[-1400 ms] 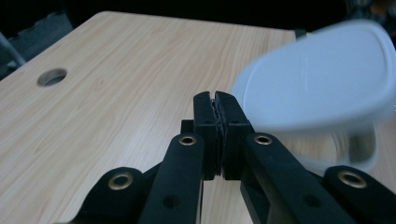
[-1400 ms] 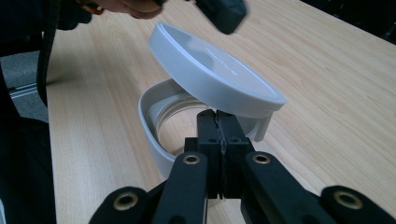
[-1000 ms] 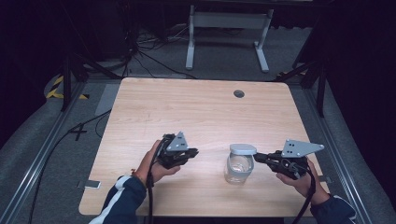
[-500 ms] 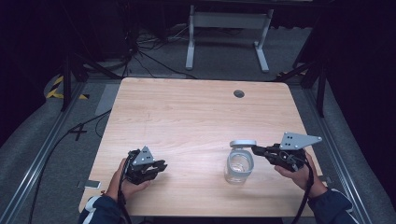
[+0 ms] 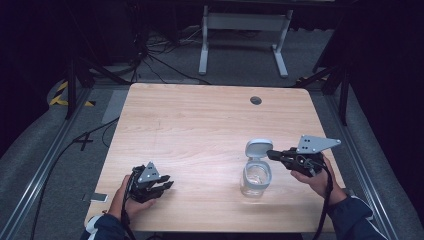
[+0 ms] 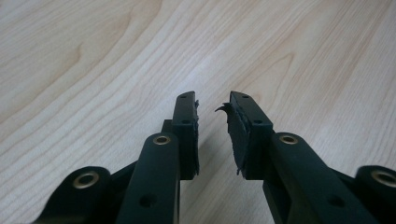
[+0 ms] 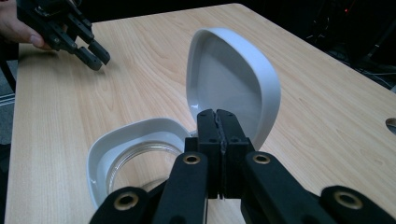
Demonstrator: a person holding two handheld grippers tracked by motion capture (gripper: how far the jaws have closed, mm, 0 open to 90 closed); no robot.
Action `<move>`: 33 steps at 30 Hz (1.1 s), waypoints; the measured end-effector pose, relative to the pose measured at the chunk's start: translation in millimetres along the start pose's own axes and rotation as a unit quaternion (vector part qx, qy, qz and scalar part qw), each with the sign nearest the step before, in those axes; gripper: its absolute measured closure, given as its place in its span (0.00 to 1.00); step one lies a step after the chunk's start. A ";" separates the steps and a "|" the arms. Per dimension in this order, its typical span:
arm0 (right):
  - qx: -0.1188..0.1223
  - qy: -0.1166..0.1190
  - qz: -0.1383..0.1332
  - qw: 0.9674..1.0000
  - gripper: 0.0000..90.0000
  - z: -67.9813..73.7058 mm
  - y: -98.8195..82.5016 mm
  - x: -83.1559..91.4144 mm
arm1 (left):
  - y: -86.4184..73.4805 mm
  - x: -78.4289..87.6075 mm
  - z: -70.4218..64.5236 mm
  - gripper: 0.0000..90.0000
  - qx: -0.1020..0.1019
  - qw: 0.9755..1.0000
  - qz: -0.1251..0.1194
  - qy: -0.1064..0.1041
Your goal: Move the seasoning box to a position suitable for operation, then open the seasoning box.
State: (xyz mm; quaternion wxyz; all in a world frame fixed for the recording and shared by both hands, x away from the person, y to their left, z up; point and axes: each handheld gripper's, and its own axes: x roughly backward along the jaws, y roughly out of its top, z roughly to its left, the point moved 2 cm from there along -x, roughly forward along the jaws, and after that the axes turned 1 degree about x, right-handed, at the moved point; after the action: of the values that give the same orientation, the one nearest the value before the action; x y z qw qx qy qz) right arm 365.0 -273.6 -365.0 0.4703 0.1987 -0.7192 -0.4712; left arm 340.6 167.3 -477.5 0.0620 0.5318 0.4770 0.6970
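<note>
**Ana:** Since 1 second ago the left gripper [image 5: 159, 187] has pulled away from the jar [image 5: 256, 178] to the near left corner of the table [image 5: 200, 125], and its jaws have just been opening with nothing between them. The lid [image 5: 258, 148], flat before, now stands tipped up.

**Ben:** And the right gripper [image 5: 270, 154]?

**Ana:** Closed tight, its tips against the edge of the raised lid; I can't tell whether they pinch anything.

**Ben:** How would the jar handle?

**Ana:** It sits near the front edge, right of centre. I judge it as clear glass: rigid, smooth, breakable, fairly heavy for its size. The grey collar [image 7: 135, 135] and hinged lid look like light plastic. I'd grip the body below the collar, since the lid would swing.

**Ben:** Surface?

**Ana:** Pale wood grain, flat, with 1 cable hole [image 5: 256, 100] at the far side. Beyond it, grey carpet, loose cables and a white stand [image 5: 242, 30] in a dark room.
</note>
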 end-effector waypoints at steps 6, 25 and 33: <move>0.006 -0.005 0.007 1.000 1.00 -6.4 -0.7 -6.6 | -9.2 2.6 -2.2 0.78 0.011 1.000 0.003 0.002; 0.024 -0.015 0.016 0.999 0.94 -3.7 -0.5 3.0 | -23.8 2.7 4.3 0.67 0.023 1.000 -0.017 0.008; 0.045 -0.046 0.031 0.997 0.88 -4.9 -9.9 13.3 | -22.6 0.9 2.6 0.61 0.021 1.000 -0.015 0.015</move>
State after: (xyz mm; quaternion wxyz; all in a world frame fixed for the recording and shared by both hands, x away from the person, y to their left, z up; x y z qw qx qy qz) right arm 361.3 -290.4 -366.4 0.4415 0.1749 -0.7665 -0.4323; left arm 332.8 181.5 -493.5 0.0548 0.5154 0.5001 0.6937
